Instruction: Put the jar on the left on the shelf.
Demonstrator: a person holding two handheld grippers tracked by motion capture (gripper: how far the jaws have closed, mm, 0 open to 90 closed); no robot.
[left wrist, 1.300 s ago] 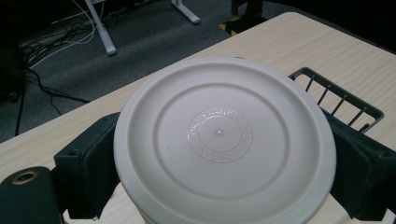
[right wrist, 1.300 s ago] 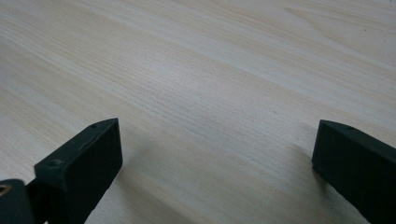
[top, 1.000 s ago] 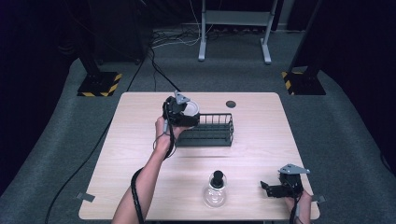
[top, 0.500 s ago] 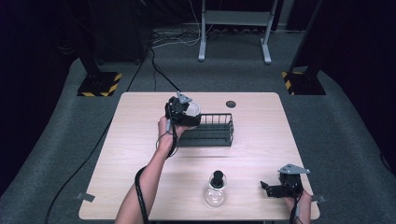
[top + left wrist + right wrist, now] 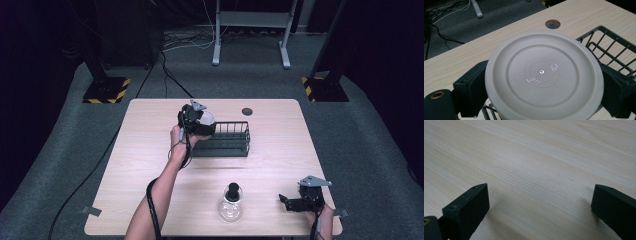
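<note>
Over the last sec the left claw (image 5: 199, 120), clamped on the white plate (image 5: 544, 75), is barely shifted; plate is held above the wire rack's (image 5: 227, 142) left end, so slotting-in seems near. Right claw (image 5: 299, 201) is kept wide, w/ nothing in it, low over the worktop (image 5: 280, 165).

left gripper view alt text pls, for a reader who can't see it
The left gripper clamps a round white plate between its black jaws, above the end of a black wire rack on a light wood table.

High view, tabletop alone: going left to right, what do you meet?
Left gripper shut on the white plate → black wire rack → glass lid with a black knob → right gripper, fingers apart, near the table's right front corner.
</note>
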